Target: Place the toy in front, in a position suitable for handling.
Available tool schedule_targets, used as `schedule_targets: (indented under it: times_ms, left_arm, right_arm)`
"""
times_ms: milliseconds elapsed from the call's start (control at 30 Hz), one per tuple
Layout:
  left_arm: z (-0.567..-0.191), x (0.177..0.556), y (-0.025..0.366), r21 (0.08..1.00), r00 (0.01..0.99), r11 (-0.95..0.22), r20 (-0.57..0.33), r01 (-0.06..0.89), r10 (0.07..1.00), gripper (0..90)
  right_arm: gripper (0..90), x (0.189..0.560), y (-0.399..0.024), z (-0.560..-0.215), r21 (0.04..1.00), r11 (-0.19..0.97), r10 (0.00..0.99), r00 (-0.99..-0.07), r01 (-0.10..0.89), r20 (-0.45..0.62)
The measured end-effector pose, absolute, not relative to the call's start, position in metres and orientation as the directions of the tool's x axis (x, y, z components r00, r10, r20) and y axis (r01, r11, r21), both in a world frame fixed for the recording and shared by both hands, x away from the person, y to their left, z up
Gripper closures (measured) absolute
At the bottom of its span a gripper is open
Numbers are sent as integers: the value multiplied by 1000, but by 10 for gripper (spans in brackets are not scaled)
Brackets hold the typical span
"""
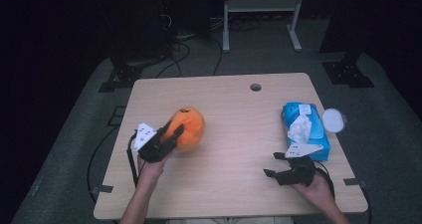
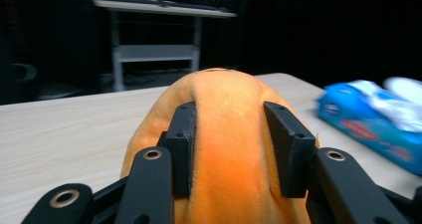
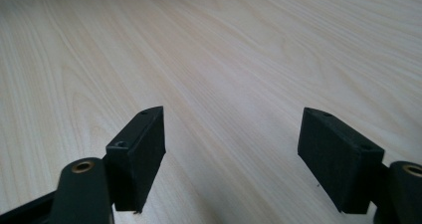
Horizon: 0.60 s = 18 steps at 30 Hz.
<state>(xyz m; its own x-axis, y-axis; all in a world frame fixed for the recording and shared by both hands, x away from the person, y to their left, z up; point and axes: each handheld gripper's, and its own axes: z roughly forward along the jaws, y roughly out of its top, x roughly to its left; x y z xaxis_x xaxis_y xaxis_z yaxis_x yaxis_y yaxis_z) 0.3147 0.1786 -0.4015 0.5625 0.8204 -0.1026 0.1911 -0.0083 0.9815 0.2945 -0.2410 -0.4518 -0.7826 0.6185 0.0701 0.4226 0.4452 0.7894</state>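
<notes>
Orange plush covers the soft toy point(image 1: 187, 128), which sits on the left half of the pale wooden table point(image 1: 229, 184) in the high view. The left gripper point(image 1: 169, 134) clamps it from the near side, with the jaws pressed on its lower left part. The left hand point(image 1: 152, 169) comes up from the bottom edge with the forearm slanting a little to the right, and the gripper points forward and to the right. Its grey plate tilts toward the left. On the right side, the right gripper point(image 1: 272, 164) lies low over the table and points to the left, with the jaws spread and nothing between them. The right hand point(image 1: 318, 186) holds it from behind, with the forearm entering at the bottom right corner. Just beyond this gripper lies a blue tissue pack point(image 1: 304, 129), and a round white lid point(image 1: 333, 120) is beside the pack.

From the left gripper view, the two black jaws squeeze the soft toy point(image 2: 229, 149) on both sides, and the fabric bulges between them. The tissue pack point(image 2: 368, 119) shows at the right, farther away on the table point(image 2: 64, 129).

From the right gripper view, the jaws stand wide apart over the bare wood of the table point(image 3: 224, 59), near to its surface.
</notes>
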Motion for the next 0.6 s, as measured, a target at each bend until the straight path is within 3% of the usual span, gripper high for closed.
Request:
schedule_targets:
  times_ms: [300, 600]
  left_arm:
    - [-417, 301, 108, 968, 736, -117, -87, 220, 671, 594]
    - [-441, 295, 77, 952, 812, -217, -50, 214, 581, 553]
  right_arm:
    - [256, 295, -248, -449, 800, 425, 636, -769, 424, 70]
    - [256, 293, -252, -445, 816, 408, 653, -755, 409, 52]
